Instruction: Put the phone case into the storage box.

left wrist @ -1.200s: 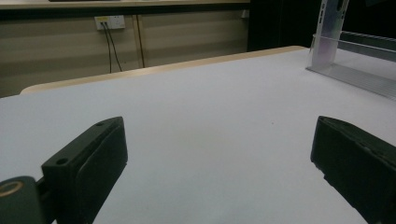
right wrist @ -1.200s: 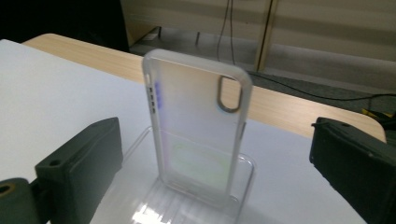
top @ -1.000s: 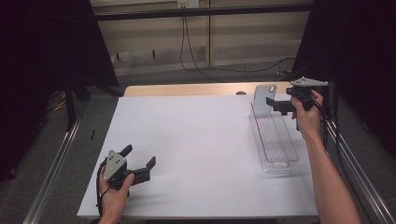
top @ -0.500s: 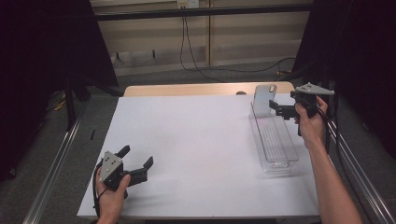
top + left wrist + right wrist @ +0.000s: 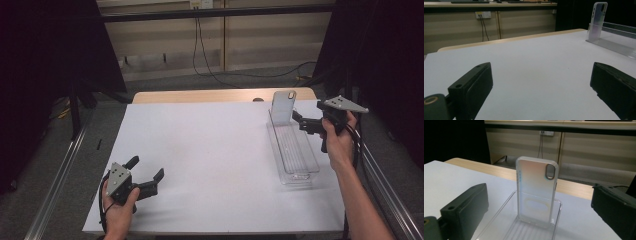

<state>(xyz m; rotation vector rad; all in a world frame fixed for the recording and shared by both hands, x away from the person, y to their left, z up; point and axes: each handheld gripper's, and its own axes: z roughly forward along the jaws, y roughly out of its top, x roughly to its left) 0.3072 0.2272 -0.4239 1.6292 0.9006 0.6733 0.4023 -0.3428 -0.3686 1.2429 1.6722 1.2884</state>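
Phone case, translucent frosted plastic with an oval camera cutout near its top, stands upright at the far end of a long clear plastic tray on the right side of the white counter; its lower edge sits inside the tray, leaning on the tray's far wall. Going left to right: the left claw rests low at the near left corner of the counter, held in the person's left hand; its jaws are spread wide with nothing between them; bare white surface occupies the middle; the tray runs lengthwise near the right edge; the right claw hovers just beside the case, held by the right hand; its jaws stand wide apart, gripping nothing, with the case seen between them in the right gripper view but untouched.
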